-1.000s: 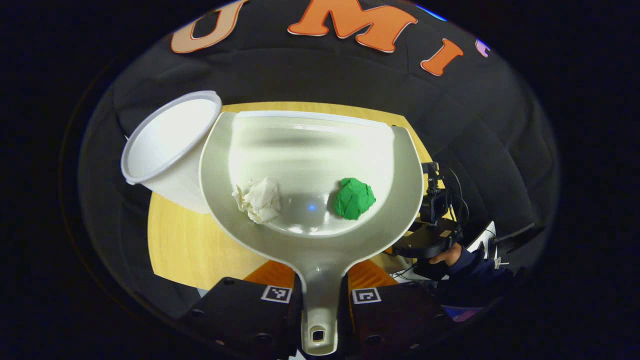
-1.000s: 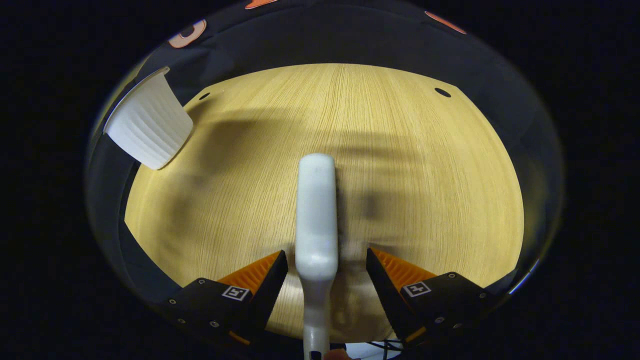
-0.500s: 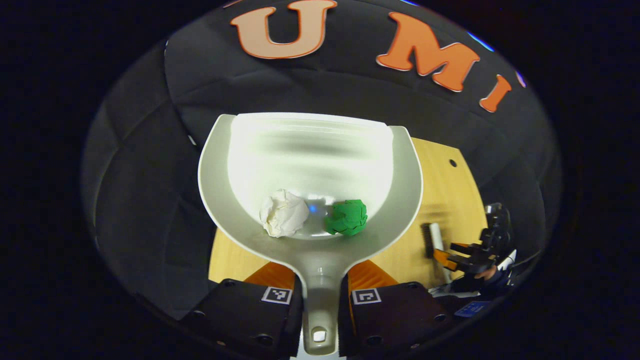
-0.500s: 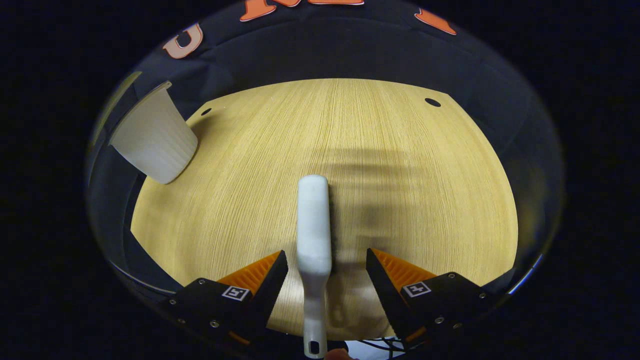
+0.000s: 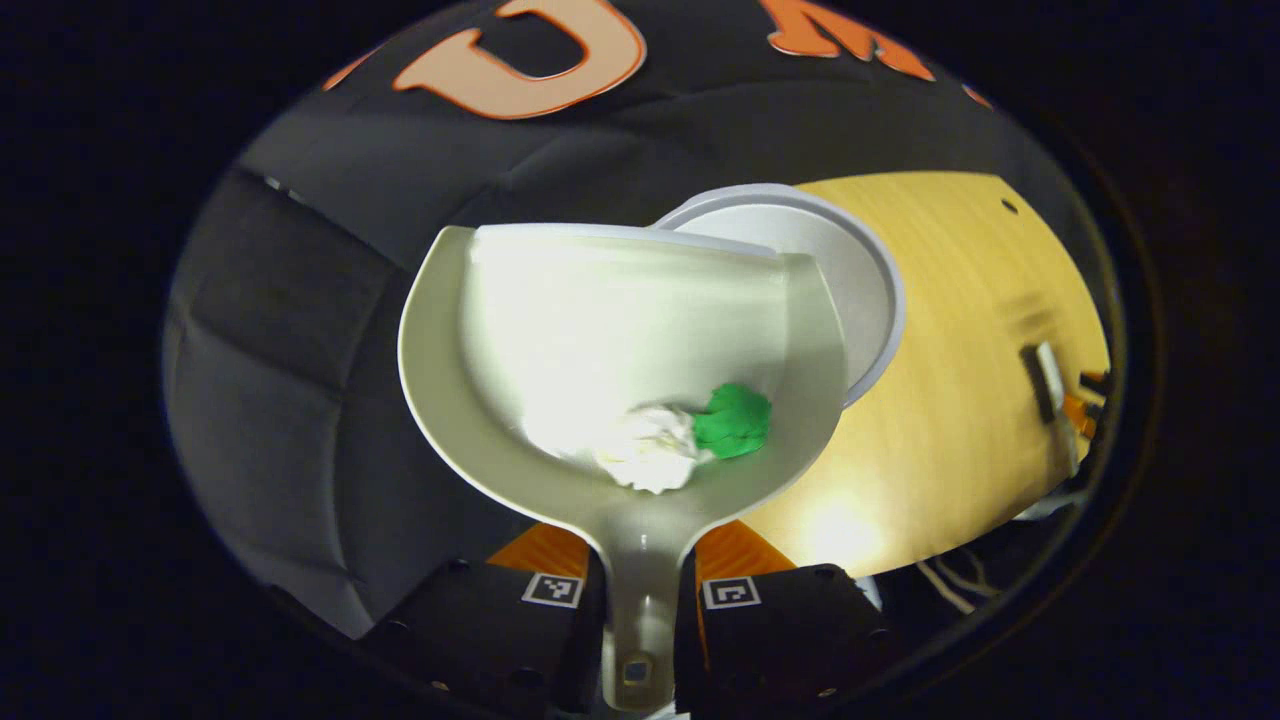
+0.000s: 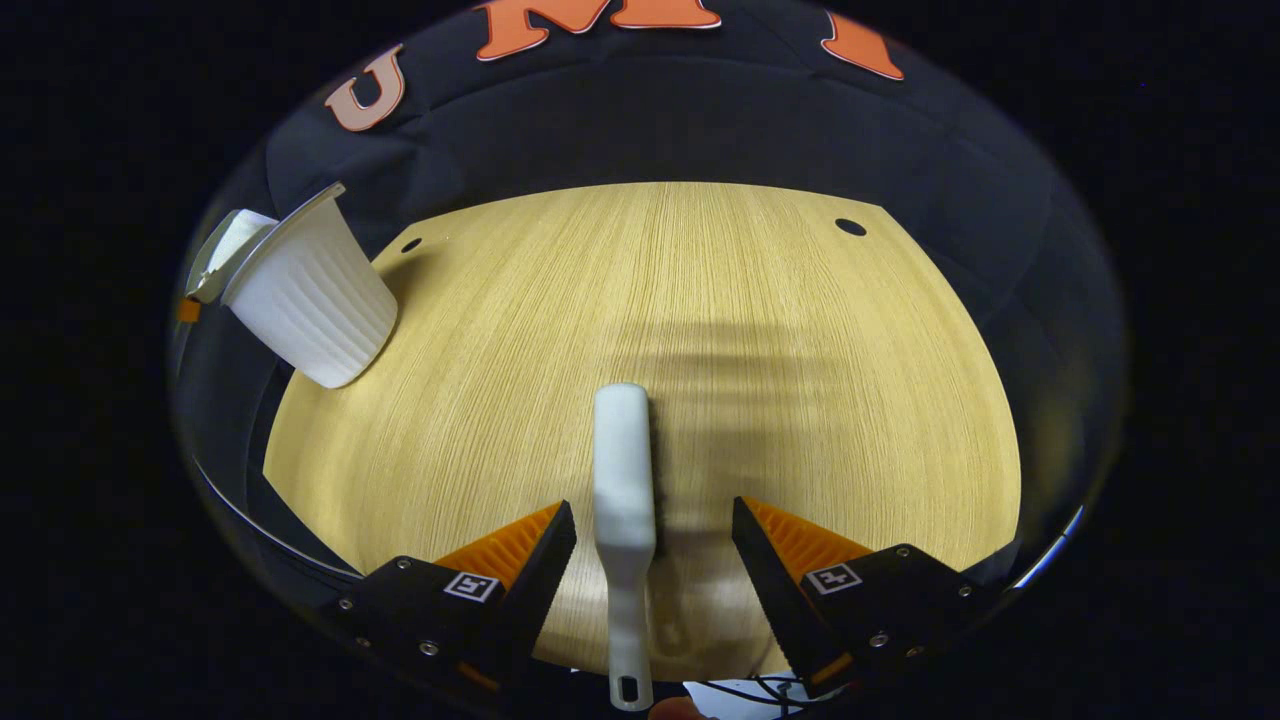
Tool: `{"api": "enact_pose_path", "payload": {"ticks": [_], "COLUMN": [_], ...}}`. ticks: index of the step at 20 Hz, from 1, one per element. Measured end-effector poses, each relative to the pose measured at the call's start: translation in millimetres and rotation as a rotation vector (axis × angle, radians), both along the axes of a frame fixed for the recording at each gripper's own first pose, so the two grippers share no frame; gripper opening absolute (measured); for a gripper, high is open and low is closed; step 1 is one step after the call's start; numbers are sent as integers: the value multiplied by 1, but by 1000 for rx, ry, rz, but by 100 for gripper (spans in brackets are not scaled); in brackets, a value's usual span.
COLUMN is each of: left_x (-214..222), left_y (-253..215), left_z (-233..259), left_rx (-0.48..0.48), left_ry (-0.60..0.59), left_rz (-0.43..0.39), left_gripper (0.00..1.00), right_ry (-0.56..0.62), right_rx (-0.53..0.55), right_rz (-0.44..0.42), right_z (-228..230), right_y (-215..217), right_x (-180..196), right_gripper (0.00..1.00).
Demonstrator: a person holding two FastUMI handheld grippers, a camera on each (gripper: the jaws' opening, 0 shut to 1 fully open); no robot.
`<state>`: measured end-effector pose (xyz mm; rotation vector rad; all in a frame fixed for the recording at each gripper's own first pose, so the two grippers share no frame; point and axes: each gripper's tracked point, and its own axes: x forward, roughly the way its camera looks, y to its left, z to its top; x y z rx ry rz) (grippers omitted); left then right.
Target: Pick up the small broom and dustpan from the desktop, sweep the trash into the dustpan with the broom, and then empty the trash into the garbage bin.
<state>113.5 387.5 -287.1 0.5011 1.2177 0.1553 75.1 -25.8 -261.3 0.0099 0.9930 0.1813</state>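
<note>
- Left gripper, jaws clamped on the dustpan handle, has swung over the garbage bin; paper ball and green wad remain aboard.
- Right gripper, jaws wide, has released the broom onto the desktop.
- Emptying comes next.

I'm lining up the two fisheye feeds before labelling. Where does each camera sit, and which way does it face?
Left gripper view: rides the left gripper, looking along jaws shut on the dustpan handle; white wad and green wad lie inside.
Right gripper view: rides the right gripper, looking down at the desktop; open jaws flank the broom.
Shared: the white bin, broom and desktop.
</note>
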Motion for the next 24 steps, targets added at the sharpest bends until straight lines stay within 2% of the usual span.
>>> {"api": "enact_pose_path", "payload": {"ticks": [4, 8, 10, 12, 13, 14, 16, 21, 24], "left_x": [12, 41, 50, 56, 51, 52, 45, 25, 23], "left_y": [22, 47, 52, 56, 47, 51, 48, 21, -20], "left_z": [11, 44, 46, 36, 42, 27, 18, -19, -35], "left_rx": [213, 540, 631, 675, 668, 643, 547, 218, 11], "left_ry": [69, 90, 94, 99, 99, 98, 58, -76, -172], "left_rz": [-157, -338, -394, -424, -425, -401, -326, -99, 11], "left_gripper": [29, 29, 29, 29, 29, 28, 28, 29, 29], "right_ry": [-6, -18, -16, -16, -13, -15, -13, -14, -39], "right_rx": [-1, -8, -9, -8, -5, -1, -2, 3, 7], "right_rz": [-8, -16, -18, -18, -17, -16, -14, 0, 9], "right_z": [3, 6, 6, 6, 6, 6, 5, 6, 15], "right_y": [-1, -3, -3, -3, -2, -2, -2, 1, 3], "right_x": [0, 3, 3, 3, 3, 3, 2, 1, 0], "right_gripper": [95, 95, 95, 95, 95, 95, 95, 95, 95]}}
